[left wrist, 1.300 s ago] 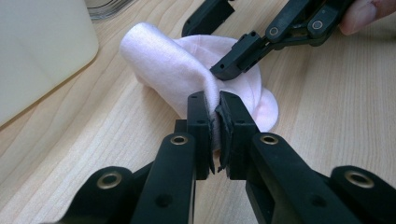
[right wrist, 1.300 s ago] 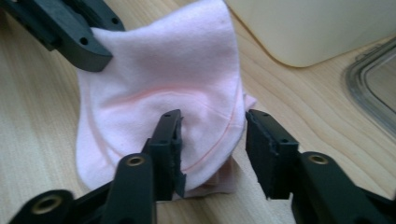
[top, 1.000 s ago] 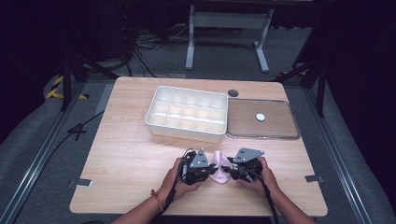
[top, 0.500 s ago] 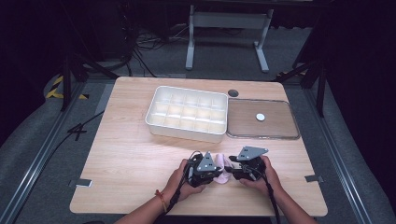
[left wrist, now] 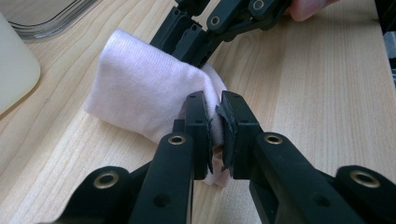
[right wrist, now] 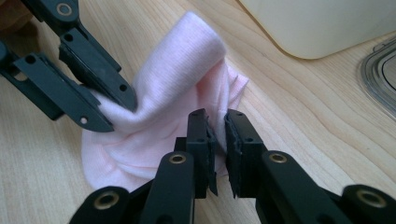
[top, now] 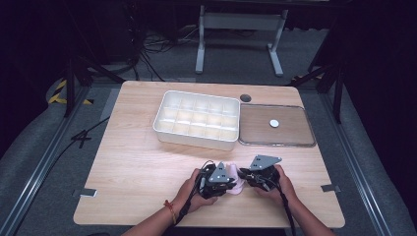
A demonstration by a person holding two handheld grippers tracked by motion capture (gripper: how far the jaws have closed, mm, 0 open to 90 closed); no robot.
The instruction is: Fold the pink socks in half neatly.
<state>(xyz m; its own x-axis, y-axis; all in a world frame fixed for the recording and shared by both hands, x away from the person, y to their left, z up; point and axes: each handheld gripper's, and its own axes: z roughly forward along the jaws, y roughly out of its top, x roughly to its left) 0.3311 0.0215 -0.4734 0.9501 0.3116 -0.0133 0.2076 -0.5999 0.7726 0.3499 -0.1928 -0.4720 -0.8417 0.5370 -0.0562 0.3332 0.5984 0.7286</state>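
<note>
Both pairs of jaws pinch a small pink cloth [left wrist: 140, 100]: the left gripper [left wrist: 214, 128] clamps one folded edge, the right gripper [right wrist: 217, 135] clamps the opposite edge. Between them the cloth lies bunched on the wooden table [top: 137, 167], near its front edge, with the white compartment tray [top: 196, 119] and clear lid [top: 275, 125] farther back.

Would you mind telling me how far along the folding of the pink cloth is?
Done: the pink cloth is already doubled over into a small bundle. In hand: the left gripper and the right gripper each pinch an edge of it. Left: probably placing it in the empty white compartment tray.
</note>
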